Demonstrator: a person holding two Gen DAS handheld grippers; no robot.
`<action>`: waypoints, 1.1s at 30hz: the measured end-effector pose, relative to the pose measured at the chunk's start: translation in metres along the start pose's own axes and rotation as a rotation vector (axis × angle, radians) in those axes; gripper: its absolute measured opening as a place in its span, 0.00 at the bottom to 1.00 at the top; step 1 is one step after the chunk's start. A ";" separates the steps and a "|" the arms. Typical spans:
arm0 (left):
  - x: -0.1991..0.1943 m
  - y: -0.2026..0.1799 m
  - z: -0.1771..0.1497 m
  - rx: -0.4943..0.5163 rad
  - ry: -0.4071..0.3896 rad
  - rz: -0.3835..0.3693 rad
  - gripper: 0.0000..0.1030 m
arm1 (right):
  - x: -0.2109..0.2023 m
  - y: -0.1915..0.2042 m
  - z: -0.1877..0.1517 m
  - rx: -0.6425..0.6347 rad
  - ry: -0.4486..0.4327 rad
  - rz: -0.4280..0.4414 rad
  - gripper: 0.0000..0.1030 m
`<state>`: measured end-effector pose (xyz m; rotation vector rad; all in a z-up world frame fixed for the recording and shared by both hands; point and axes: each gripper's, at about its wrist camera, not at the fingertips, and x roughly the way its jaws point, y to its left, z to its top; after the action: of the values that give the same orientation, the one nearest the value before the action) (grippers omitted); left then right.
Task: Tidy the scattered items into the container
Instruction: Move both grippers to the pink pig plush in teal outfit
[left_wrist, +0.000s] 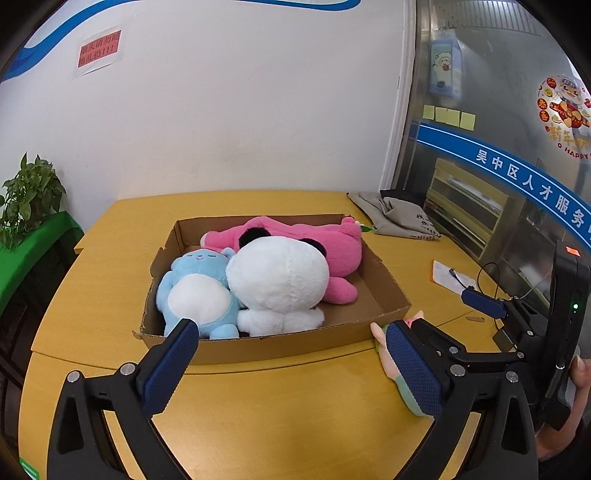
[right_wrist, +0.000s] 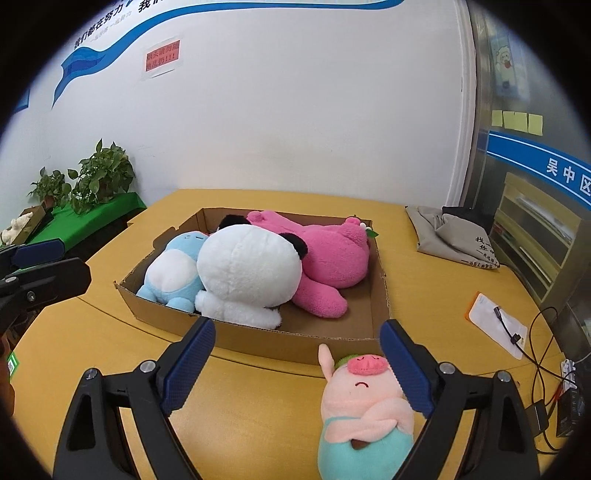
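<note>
The left claw stood wide open with nothing between its blue padded fingers. Just ahead of it lay the shallow brown cardboard box on the yellow wooden table. Inside the box were a light blue plush toy, a white plush panda with black ears and a pink plush toy, all pressed together. The right claw was also open and held nothing. A pale pink plush pig in a teal outfit lay on the table outside the box, beside the right finger of this claw; whether it touched the pad I cannot tell
</note>
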<state>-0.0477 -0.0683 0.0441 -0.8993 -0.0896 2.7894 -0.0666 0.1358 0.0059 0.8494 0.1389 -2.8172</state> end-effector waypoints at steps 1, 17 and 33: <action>-0.001 -0.002 -0.001 0.001 -0.001 -0.005 1.00 | -0.003 0.000 0.000 0.000 -0.002 0.000 0.88; 0.004 -0.011 -0.011 0.003 0.028 -0.023 1.00 | -0.007 -0.002 -0.006 0.007 0.005 -0.009 0.88; 0.024 -0.017 -0.014 -0.001 0.063 -0.040 1.00 | 0.004 -0.016 -0.013 0.028 0.026 -0.013 0.88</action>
<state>-0.0555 -0.0468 0.0209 -0.9742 -0.0977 2.7222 -0.0662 0.1524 -0.0065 0.8953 0.1089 -2.8271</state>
